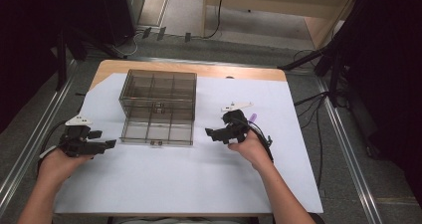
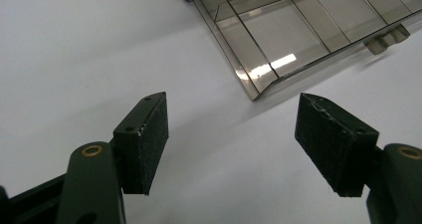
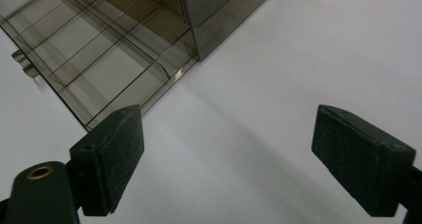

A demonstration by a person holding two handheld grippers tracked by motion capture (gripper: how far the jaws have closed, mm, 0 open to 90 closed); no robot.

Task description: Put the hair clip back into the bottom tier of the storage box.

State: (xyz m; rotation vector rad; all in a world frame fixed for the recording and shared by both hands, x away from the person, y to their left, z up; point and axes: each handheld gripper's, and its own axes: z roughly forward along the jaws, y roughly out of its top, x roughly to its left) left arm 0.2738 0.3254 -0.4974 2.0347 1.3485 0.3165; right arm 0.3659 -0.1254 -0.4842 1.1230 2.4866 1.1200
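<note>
Smoky drawer box sits mid-counter w/ bottom drawer pulled out. Left gripper and right gripper flank it, both released, empty. Risk: one-sided push skews drawer, jams it.

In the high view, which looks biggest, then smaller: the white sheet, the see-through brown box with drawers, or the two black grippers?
1. White paper sheet covering the table.
2. Smoky transparent plastic drawer box.
3. Black left gripper and black right gripper: they look alike, so no ranking.
</note>
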